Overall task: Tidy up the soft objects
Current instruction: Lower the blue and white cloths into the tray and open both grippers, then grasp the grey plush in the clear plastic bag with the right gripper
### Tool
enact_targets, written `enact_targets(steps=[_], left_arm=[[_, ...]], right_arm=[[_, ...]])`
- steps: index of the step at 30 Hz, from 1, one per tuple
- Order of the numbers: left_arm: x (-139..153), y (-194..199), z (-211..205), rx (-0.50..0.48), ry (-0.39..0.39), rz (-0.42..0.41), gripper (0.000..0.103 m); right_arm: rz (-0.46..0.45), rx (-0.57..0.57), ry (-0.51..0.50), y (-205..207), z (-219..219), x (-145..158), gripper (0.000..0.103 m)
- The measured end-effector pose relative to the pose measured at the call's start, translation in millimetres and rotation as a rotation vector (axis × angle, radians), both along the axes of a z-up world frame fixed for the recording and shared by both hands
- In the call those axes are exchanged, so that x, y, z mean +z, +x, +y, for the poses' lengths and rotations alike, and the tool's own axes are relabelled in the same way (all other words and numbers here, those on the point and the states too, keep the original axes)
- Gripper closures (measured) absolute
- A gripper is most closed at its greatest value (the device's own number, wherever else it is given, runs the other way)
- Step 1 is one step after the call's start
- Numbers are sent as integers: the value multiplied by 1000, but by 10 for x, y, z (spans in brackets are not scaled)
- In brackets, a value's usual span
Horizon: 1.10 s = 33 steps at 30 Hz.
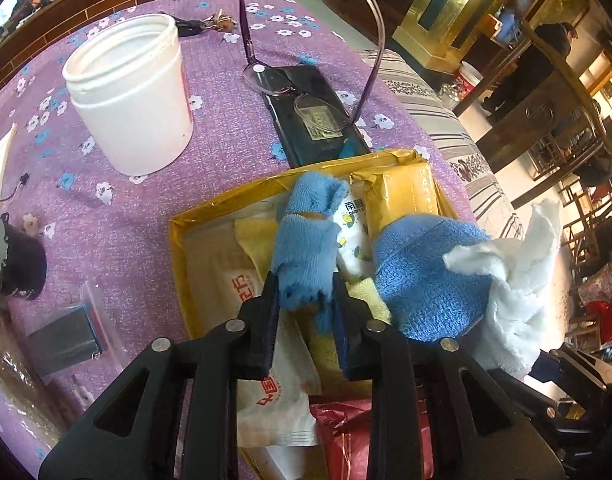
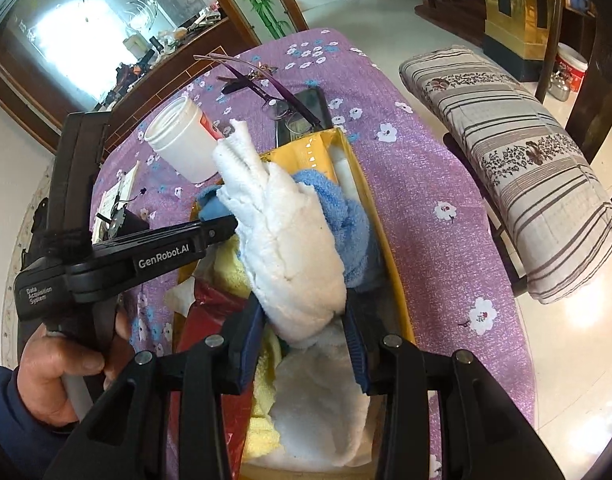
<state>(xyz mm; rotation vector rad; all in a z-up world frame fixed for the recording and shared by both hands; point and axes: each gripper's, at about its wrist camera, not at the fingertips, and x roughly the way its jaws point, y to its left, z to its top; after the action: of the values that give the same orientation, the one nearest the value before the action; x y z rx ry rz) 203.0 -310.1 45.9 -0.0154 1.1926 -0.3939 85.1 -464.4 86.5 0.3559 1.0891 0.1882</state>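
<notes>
My left gripper [image 1: 306, 300] is shut on a strip of the blue towel [image 1: 306, 240] and holds it over the yellow cardboard box [image 1: 178, 240]. The towel's bunched bulk [image 1: 425, 280] hangs to the right. My right gripper [image 2: 306, 320] is shut on a white towel [image 2: 290, 248] and holds it above the same box [image 2: 393, 264]; it also shows in the left wrist view [image 1: 517, 292]. The blue towel [image 2: 345, 216] lies behind it. The left gripper's body [image 2: 154, 256] reaches in from the left. A yellow cloth [image 2: 234, 272], tissue packs [image 1: 266, 400] and a red packet [image 1: 365, 440] lie in the box.
The purple flowered tablecloth [image 1: 166, 208] carries a white open jar [image 1: 130, 96], glasses [image 1: 290, 88] on a dark phone [image 1: 317, 120], keys [image 1: 210, 24], a black round object [image 1: 14, 264] and a small dark card [image 1: 62, 344]. A striped cushion [image 2: 517, 160] lies on a chair at the right.
</notes>
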Motion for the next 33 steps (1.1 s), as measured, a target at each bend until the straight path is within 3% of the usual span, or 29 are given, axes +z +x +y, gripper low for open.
enact_targets(steps=[2,4,6,14,19,29,33], left_arm=[[16,20,20,14,-15,3,69],[66,-1,49,22,-32,0,53],[120,-31,66,28,-39,-9,49],[436,-290,246,73,-87,-53,49],[713,-734,646,145,-144,-122,48],[1033,-1663,1561,299,-144,-249,48],[1013,-1819,1948,339,-174,-255,48]], right_arm=[[-18,3,-12,-35,3,42,60],[-36,8,-22,-65,8,87,54],[-54,13,-32,-91,10,135,50],[-157,-11,2,-268,-71,442,50],[-236,45,62,-302,63,626,50],[-180,247,150,-246,932,498,50],[-160,298,106,-336,1329,508,50]])
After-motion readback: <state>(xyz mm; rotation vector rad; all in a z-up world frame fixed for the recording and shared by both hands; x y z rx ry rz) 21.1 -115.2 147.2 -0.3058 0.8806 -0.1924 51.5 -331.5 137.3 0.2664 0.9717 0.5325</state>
